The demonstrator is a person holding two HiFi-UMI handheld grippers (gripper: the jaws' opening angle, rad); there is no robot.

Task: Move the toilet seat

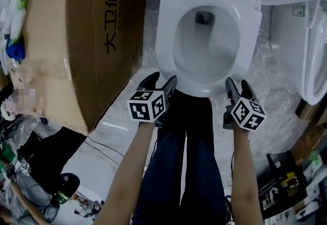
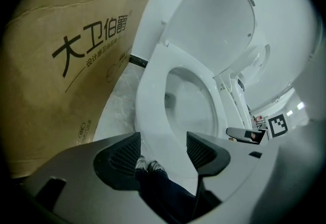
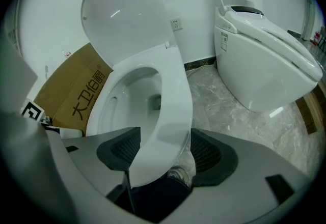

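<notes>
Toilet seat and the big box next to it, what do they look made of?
Toilet seat: probably hard plastic, glossy white; it is thin and smooth with soft reflections, though the look alone cannot rule out ceramic. Box: brown cardboard, matt, with printed characters and creased edges.

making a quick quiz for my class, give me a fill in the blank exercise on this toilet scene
The toilet seat lies down, while its lid stands ___.
Left of the seat in the head view stands a large ___ box.
The left gripper and the right gripper both have their jaws ___.
The second toilet has its lid ___.
Missing words: up; cardboard; open; closed.
</notes>
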